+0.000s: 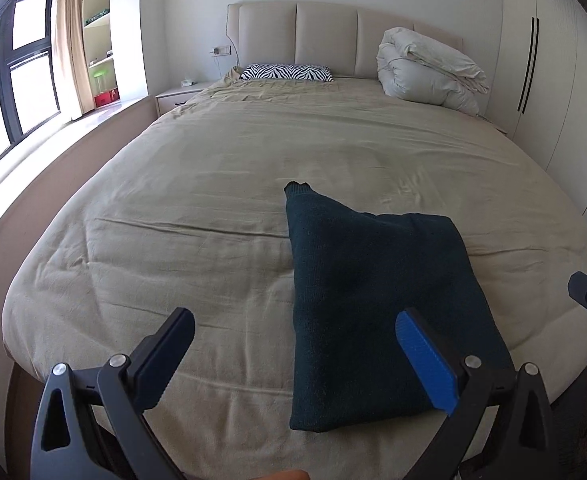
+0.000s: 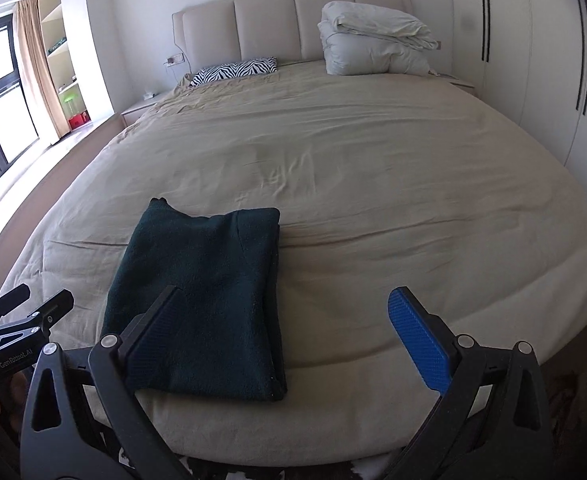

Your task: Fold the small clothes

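Observation:
A dark green knitted garment (image 1: 369, 304) lies folded into a long rectangle on the beige bed cover (image 1: 213, 184), near the foot edge; one cuff sticks out at its far left corner. It also shows in the right wrist view (image 2: 205, 300). My left gripper (image 1: 293, 340) is open and empty, held above the bed's foot edge, its right finger over the garment's near end. My right gripper (image 2: 281, 320) is open and empty, its left finger over the garment's near part. Each gripper shows at the edge of the other's view.
A zebra-print pillow (image 1: 285, 72) and a folded white duvet (image 1: 425, 68) lie at the headboard. A bedside table (image 1: 177, 96) stands at the left. White wardrobe doors (image 1: 549, 92) line the right wall. A window and shelves are far left.

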Demonstrator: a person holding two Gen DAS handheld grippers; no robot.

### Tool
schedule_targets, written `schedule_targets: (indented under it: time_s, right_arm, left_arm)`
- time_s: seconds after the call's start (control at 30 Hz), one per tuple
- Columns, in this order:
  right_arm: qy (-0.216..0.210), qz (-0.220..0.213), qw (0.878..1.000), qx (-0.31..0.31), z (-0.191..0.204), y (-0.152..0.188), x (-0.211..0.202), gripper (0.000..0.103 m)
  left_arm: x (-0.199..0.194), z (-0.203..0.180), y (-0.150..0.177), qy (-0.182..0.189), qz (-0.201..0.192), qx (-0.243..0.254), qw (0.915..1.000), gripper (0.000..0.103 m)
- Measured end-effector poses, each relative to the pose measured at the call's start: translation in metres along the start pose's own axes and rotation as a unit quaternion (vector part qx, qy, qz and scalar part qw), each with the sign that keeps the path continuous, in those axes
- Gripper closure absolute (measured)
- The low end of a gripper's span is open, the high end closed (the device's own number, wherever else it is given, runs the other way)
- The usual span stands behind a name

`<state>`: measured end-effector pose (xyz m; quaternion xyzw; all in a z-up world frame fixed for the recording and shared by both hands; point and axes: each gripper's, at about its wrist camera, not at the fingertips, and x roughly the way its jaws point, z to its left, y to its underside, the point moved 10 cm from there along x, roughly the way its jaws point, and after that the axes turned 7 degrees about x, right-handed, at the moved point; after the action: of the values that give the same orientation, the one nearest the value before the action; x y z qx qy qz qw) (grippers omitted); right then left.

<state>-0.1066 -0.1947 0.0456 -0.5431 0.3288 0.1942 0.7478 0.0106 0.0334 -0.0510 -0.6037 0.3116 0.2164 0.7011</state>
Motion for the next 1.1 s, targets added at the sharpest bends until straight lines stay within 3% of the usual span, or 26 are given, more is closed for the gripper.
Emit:
schedule_targets:
  time_s: [0.47,1.1]
  right_arm:
    - [-0.002,0.028,0.999,-0.024,0.017,0.029,0.021,0.000]
    - [0.004,0.046,0.999,-0.026,0.019,0.037,0.037,0.000]
  left_arm:
    - [0.013,0.004,0.009,0.006,0.015,-0.001,0.9999,0.000]
    - [0.020,0.007,0.015,0.008,0.024,-0.004,0.9997,0.000]
